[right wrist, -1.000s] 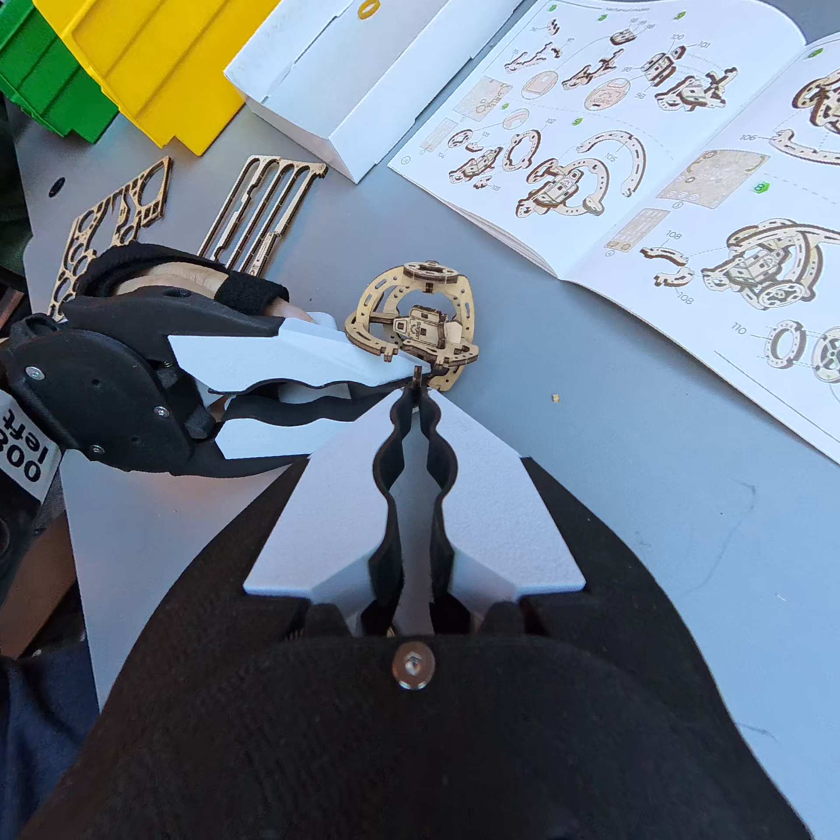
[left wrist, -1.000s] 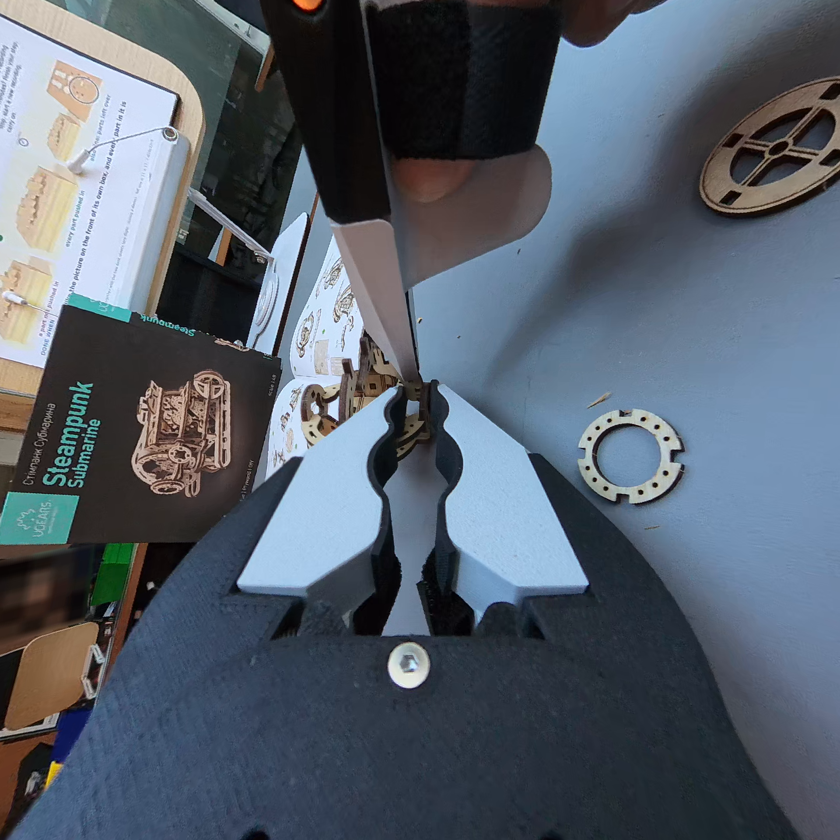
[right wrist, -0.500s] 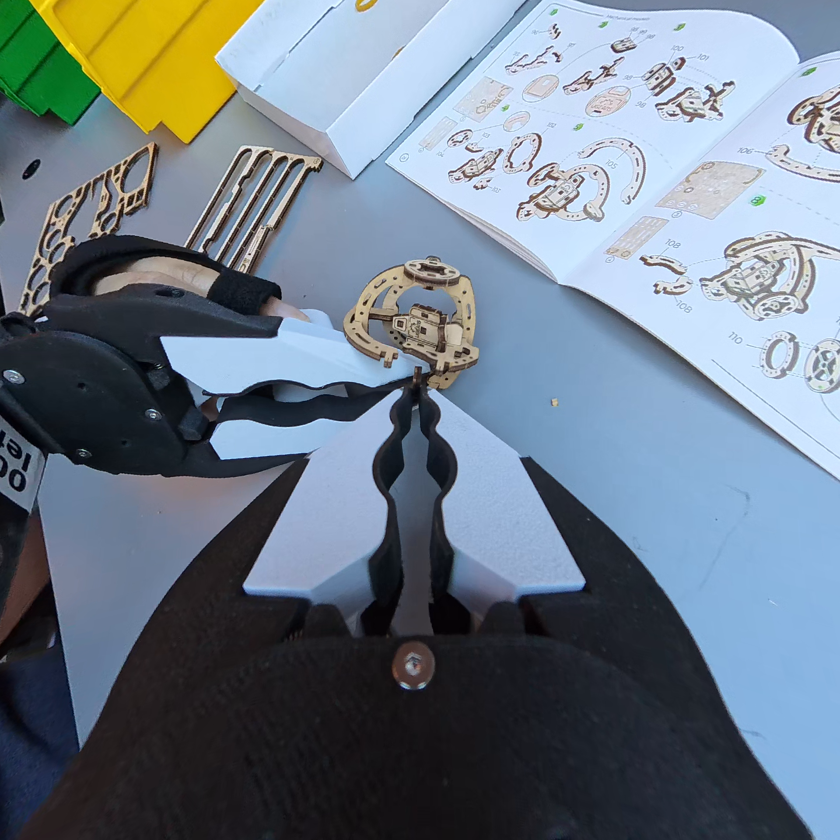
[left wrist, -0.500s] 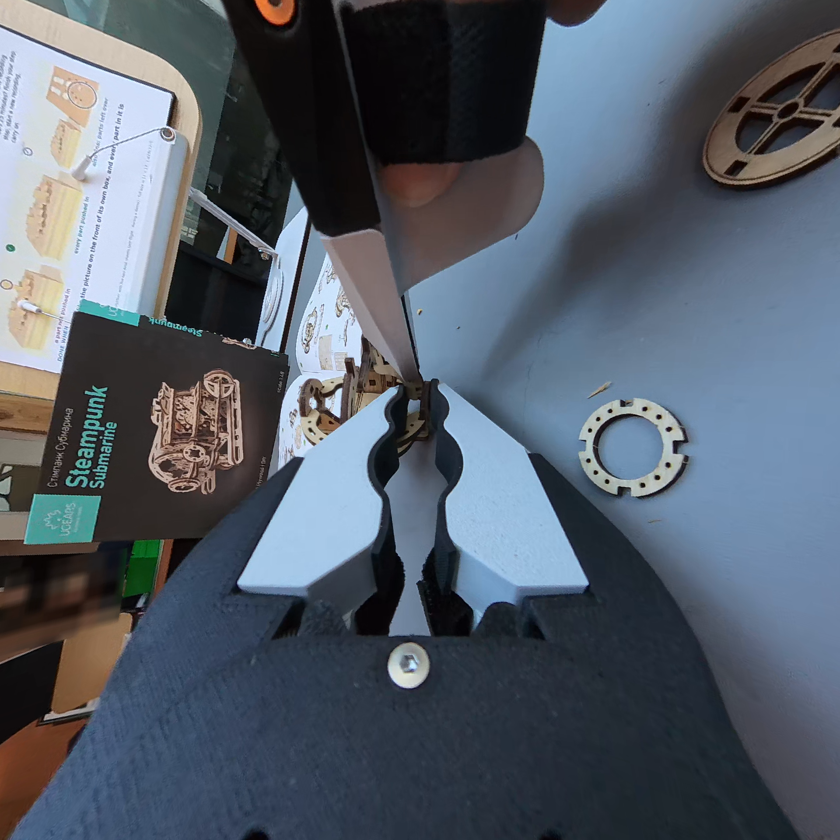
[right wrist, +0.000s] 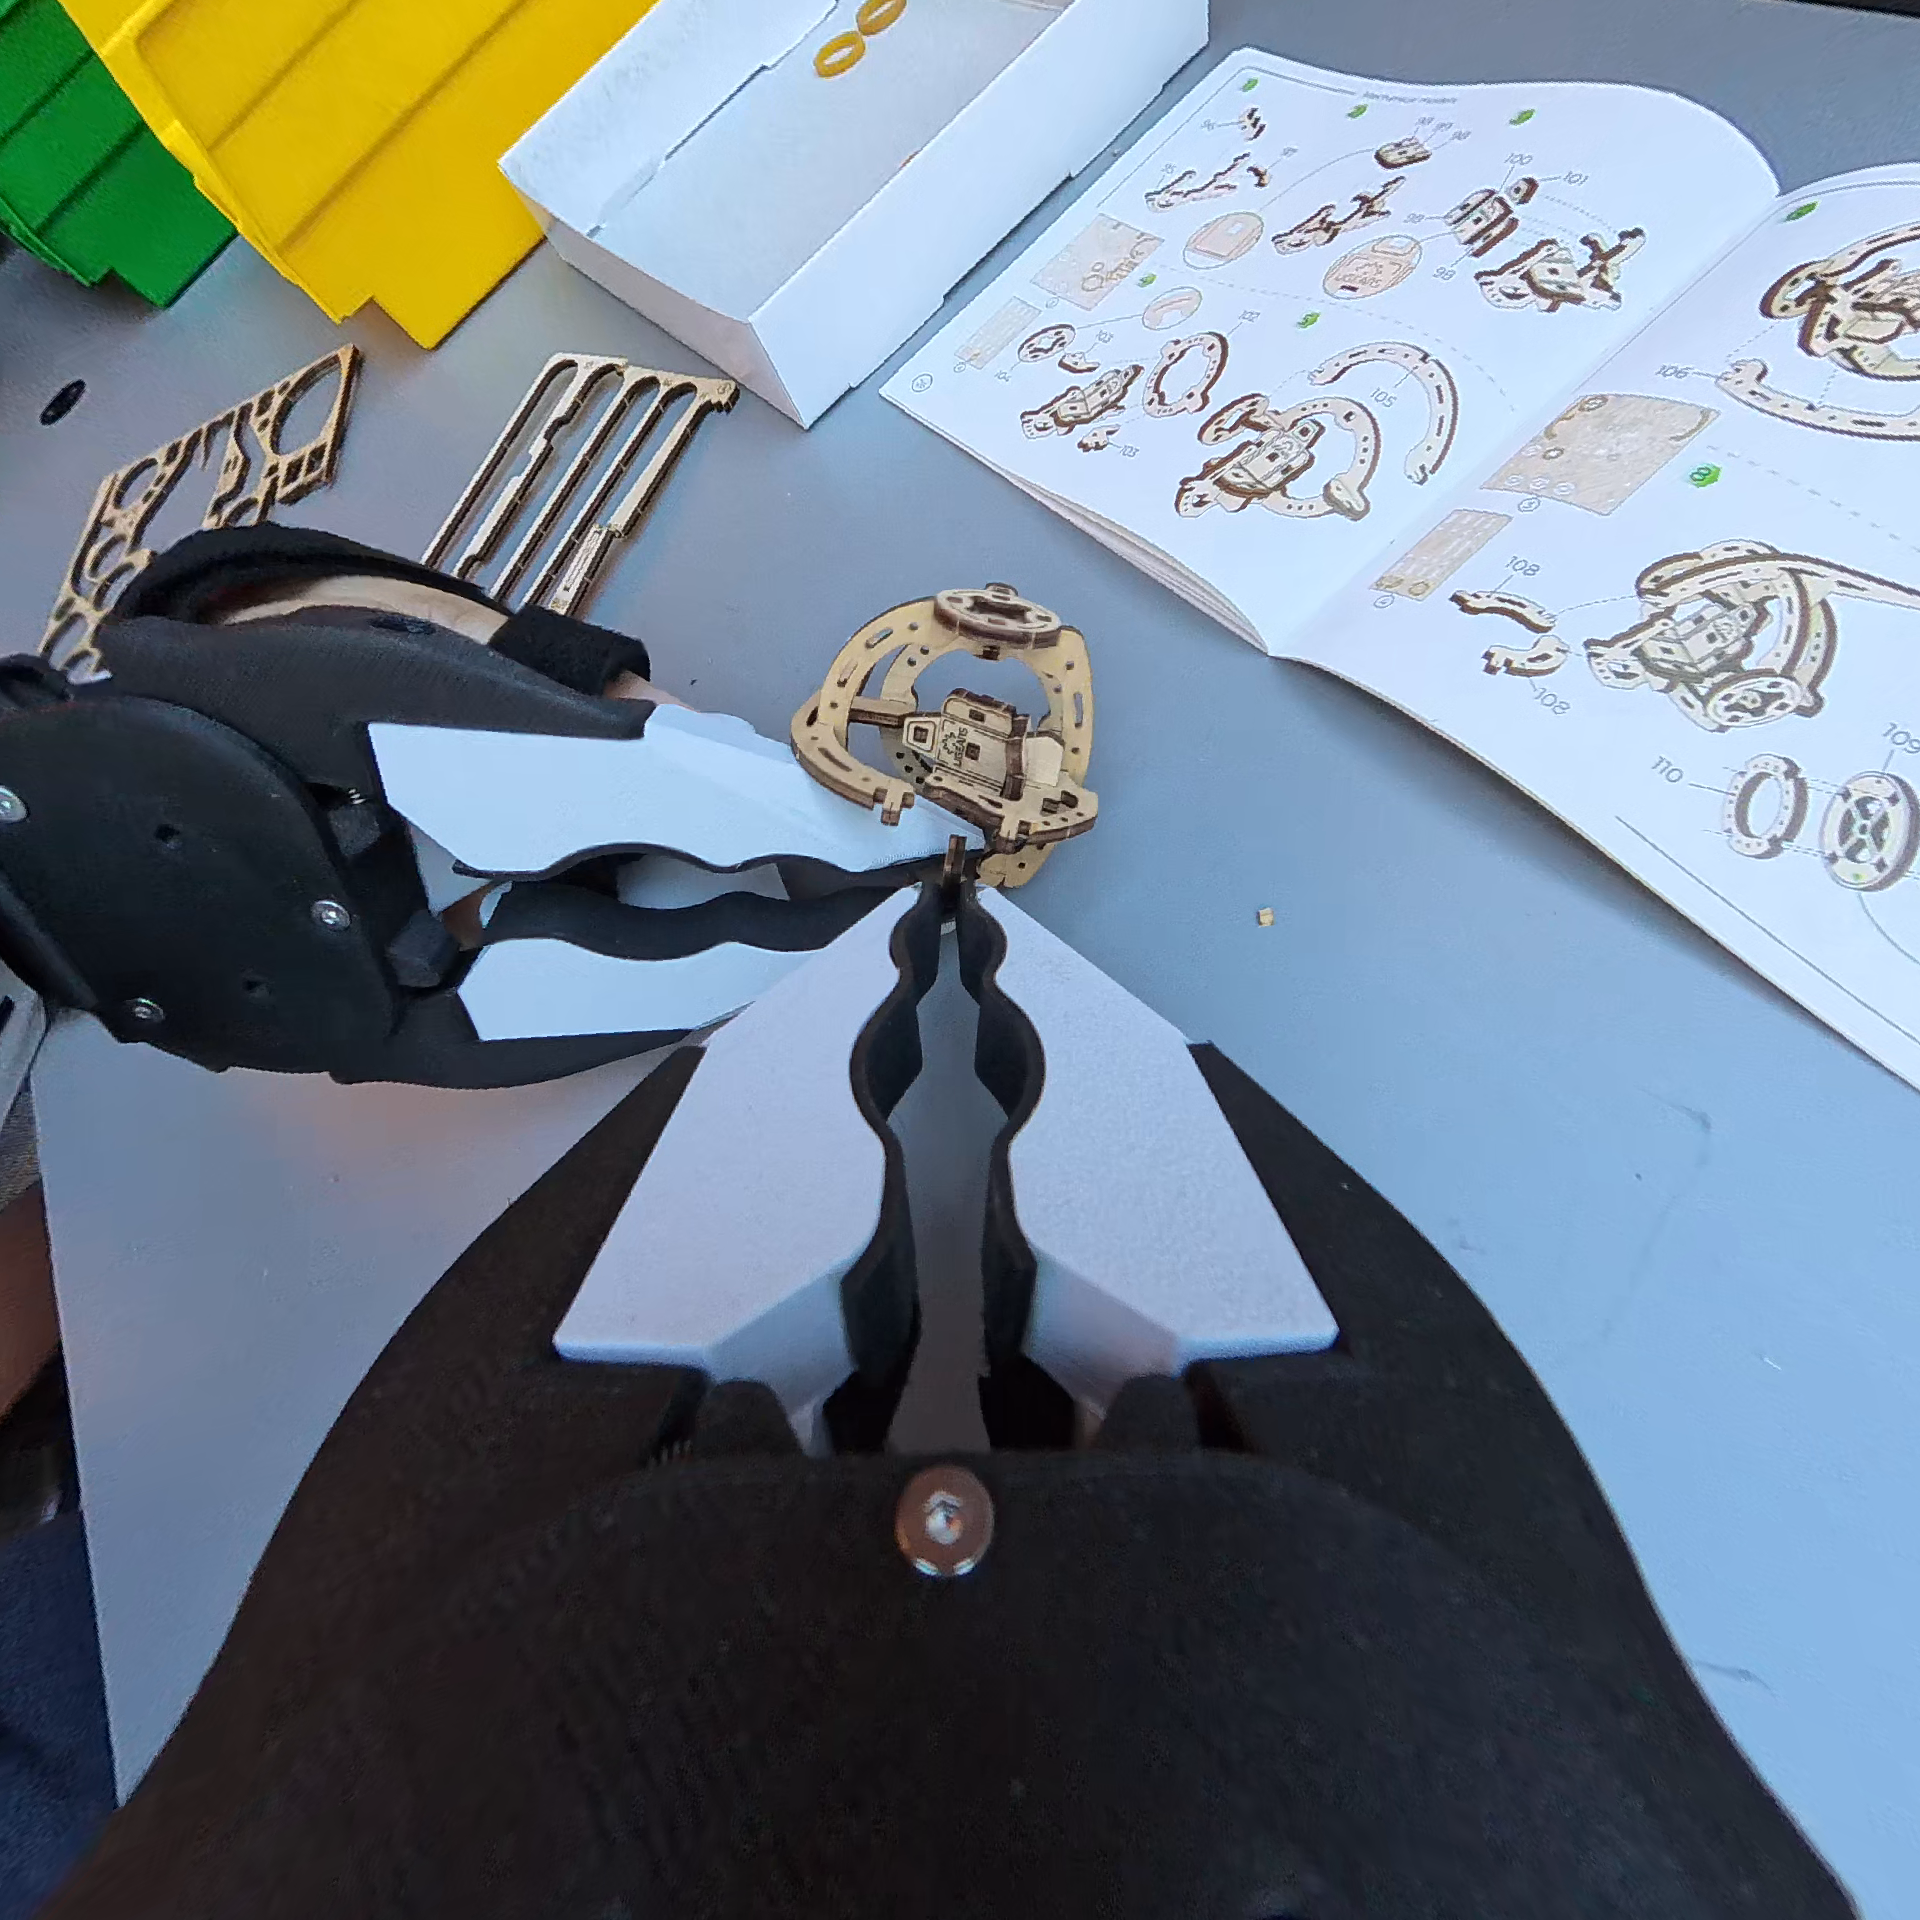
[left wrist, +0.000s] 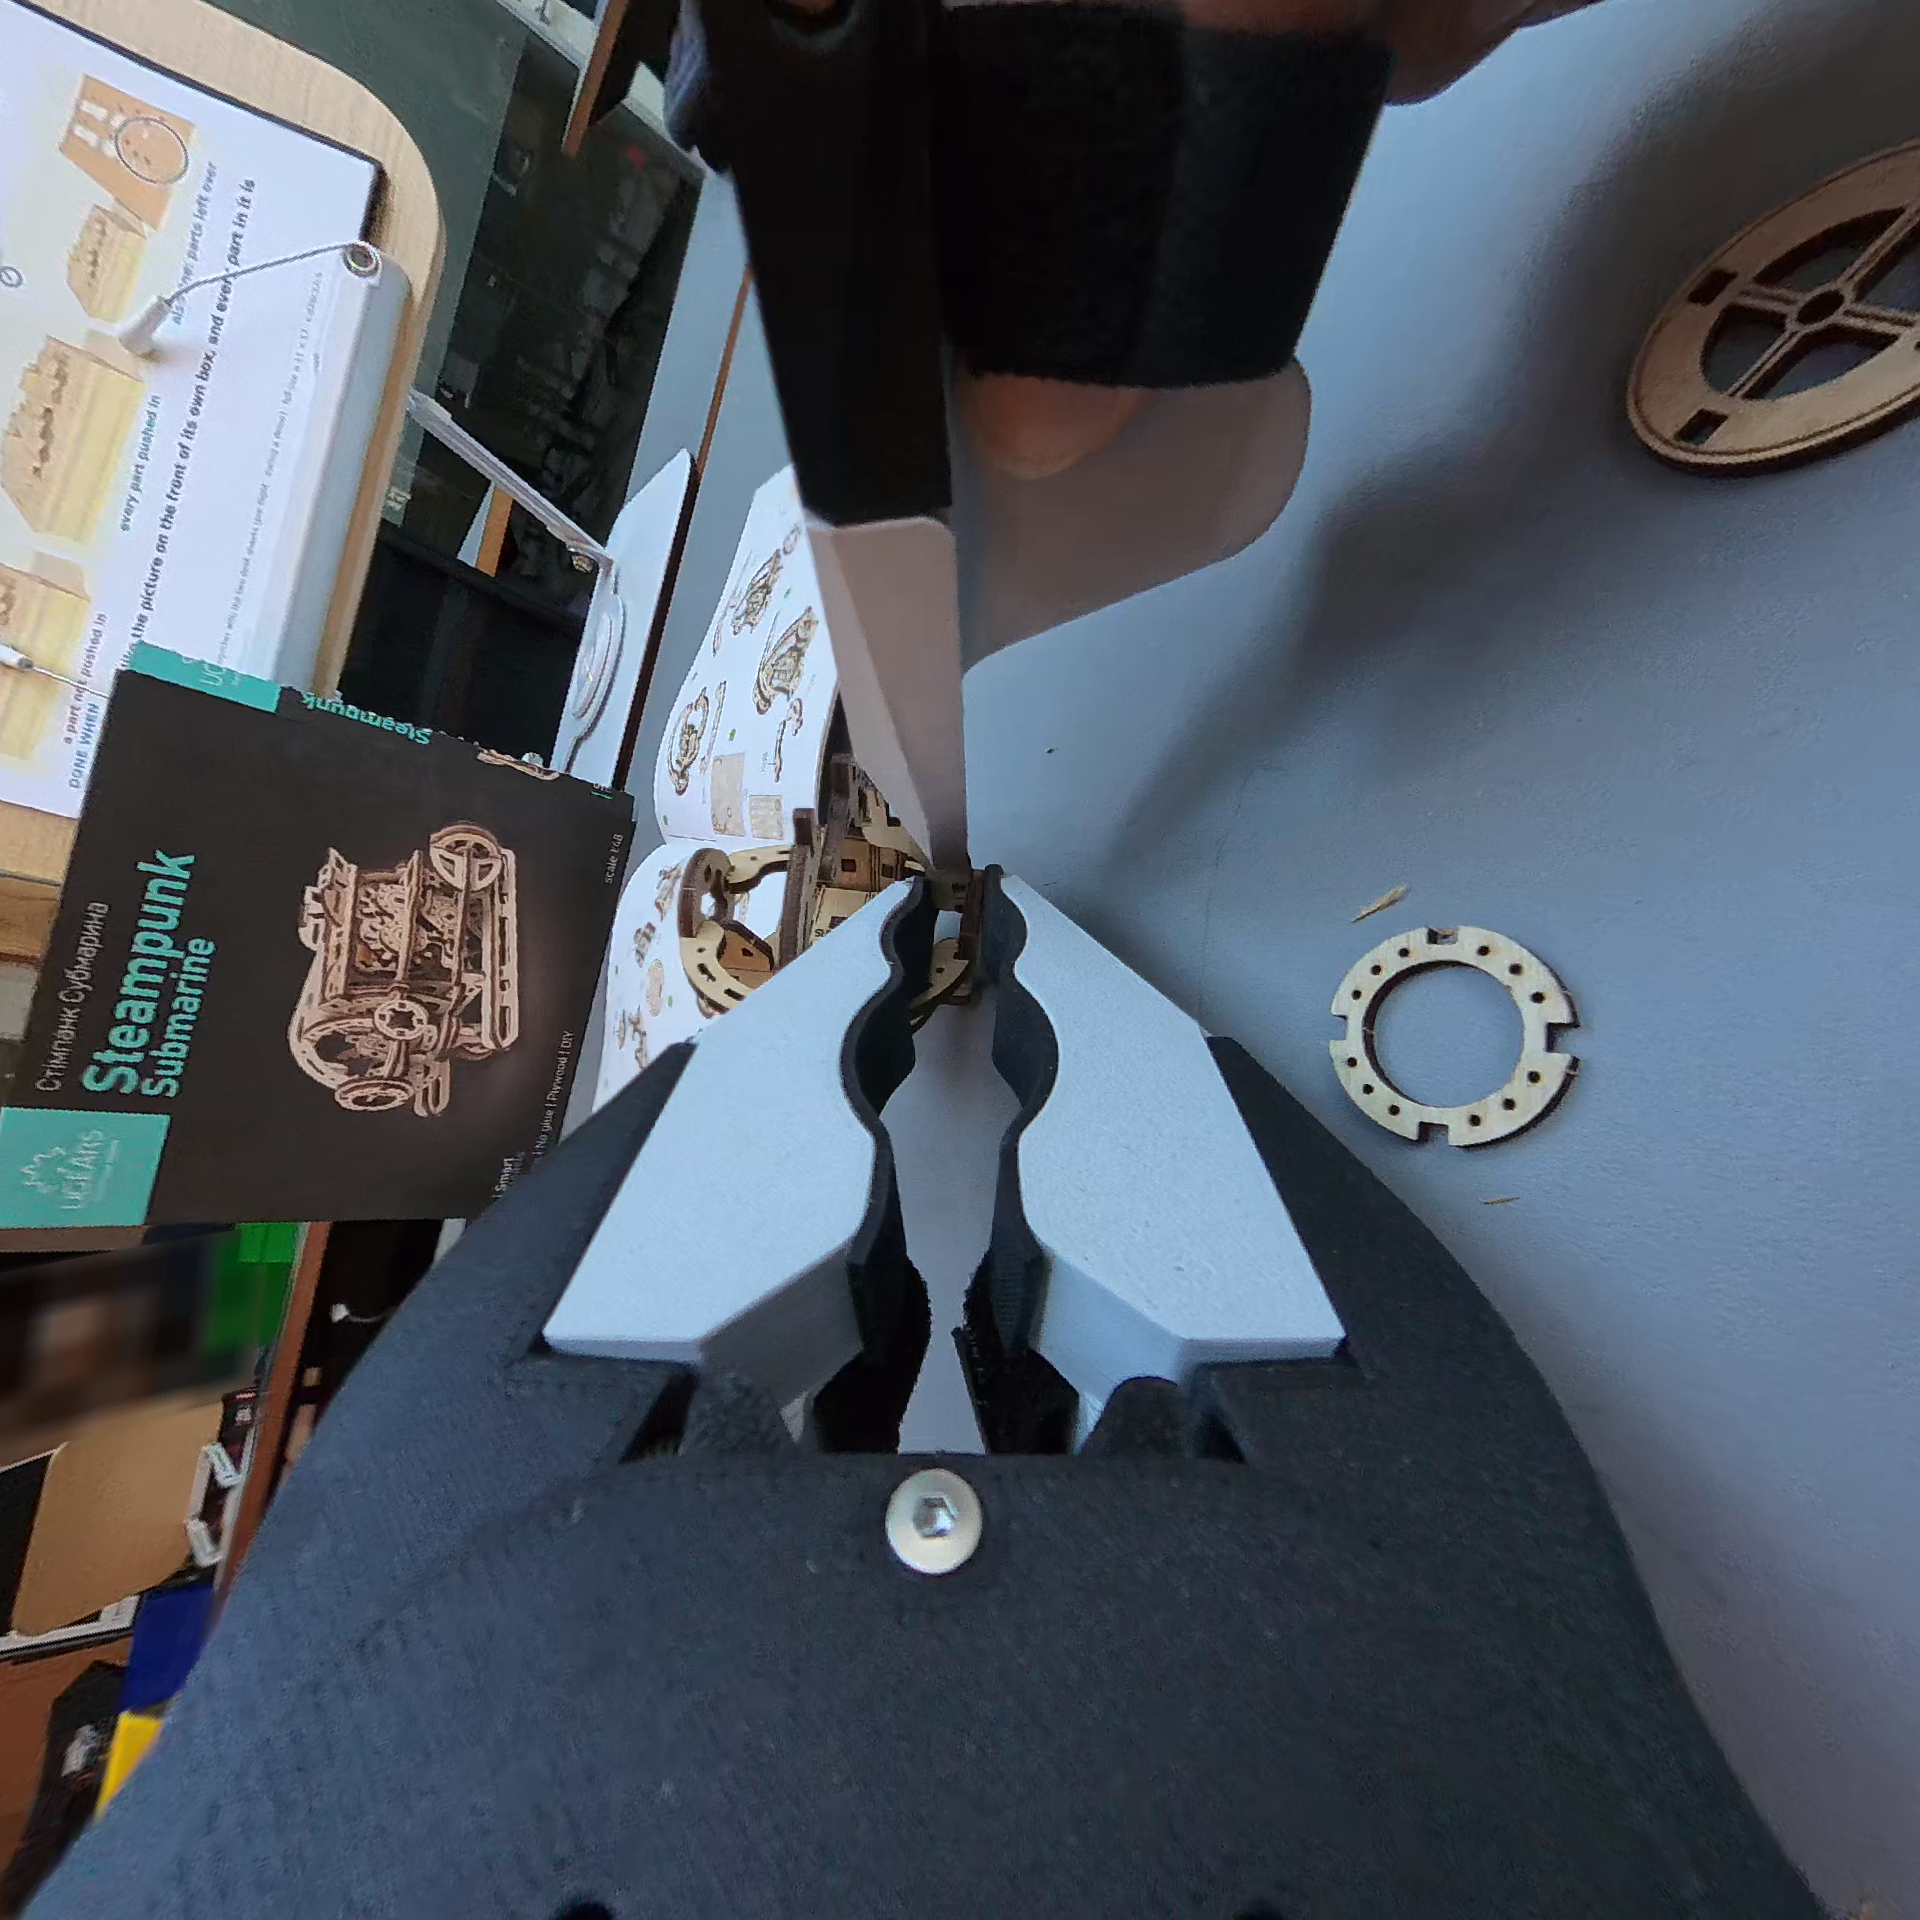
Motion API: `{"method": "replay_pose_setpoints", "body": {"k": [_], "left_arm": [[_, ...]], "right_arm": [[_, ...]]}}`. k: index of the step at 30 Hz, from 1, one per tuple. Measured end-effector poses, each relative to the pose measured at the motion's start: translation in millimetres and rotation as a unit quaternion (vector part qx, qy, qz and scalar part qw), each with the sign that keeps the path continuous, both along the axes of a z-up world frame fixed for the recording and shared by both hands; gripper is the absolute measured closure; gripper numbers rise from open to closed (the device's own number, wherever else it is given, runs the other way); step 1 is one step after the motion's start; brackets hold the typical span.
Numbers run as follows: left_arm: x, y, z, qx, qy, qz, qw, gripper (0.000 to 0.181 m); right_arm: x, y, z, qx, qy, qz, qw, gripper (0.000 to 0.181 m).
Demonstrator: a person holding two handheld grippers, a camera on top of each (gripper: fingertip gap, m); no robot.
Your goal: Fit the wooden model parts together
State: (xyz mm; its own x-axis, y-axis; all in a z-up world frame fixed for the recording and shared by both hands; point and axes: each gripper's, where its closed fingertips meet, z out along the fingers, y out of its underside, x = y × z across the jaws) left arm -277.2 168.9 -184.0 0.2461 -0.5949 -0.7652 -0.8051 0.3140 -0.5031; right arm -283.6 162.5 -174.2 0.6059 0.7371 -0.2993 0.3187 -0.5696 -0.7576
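On a grey table point(right wrist: 1455, 1039), two handheld grippers meet at a small wooden model assembly point(right wrist: 951, 727), a ringed frame with a tiny cabin inside, which sits on the table just short of an open instruction booklet point(right wrist: 1455, 343). The left gripper point(left wrist: 954, 896) has its fingers pressed together on the near edge of the wooden model assembly. The right gripper point(right wrist: 948, 896) has its tips closed on a small wooden peg point(right wrist: 952, 854) standing upright at the same edge of the assembly. Toward the table's far edge lie a white box point(right wrist: 831, 177), yellow and green bins point(right wrist: 312, 135) and two flat wooden part sheets point(right wrist: 582, 468). In the left wrist view, a small wooden ring point(left wrist: 1455, 1034) and a spoked wooden wheel point(left wrist: 1787, 332) lie well apart on the table.
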Motion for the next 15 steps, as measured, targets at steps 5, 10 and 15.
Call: {"method": "replay_pose_setpoints", "body": {"k": [5, 10, 15], "left_arm": [[2.4, -0.8, -0.4, 0.006, 0.002, -0.003, 1.0, 0.173], [1.8, -1.8, 0.8, 0.025, 0.006, -0.005, 1.0, 0.173], [1.6, -1.2, 0.1, 0.046, 0.025, -0.003, 0.999, 0.172]], "right_arm": [[1.8, -0.1, -0.3, -0.011, 0.008, 0.001, 1.0, 0.18], [1.0, -0.6, 0.8, -0.014, 0.01, 0.005, 1.0, 0.18], [1.2, -0.5, -0.6, -0.014, 0.003, 0.007, 1.0, 0.18]]}}
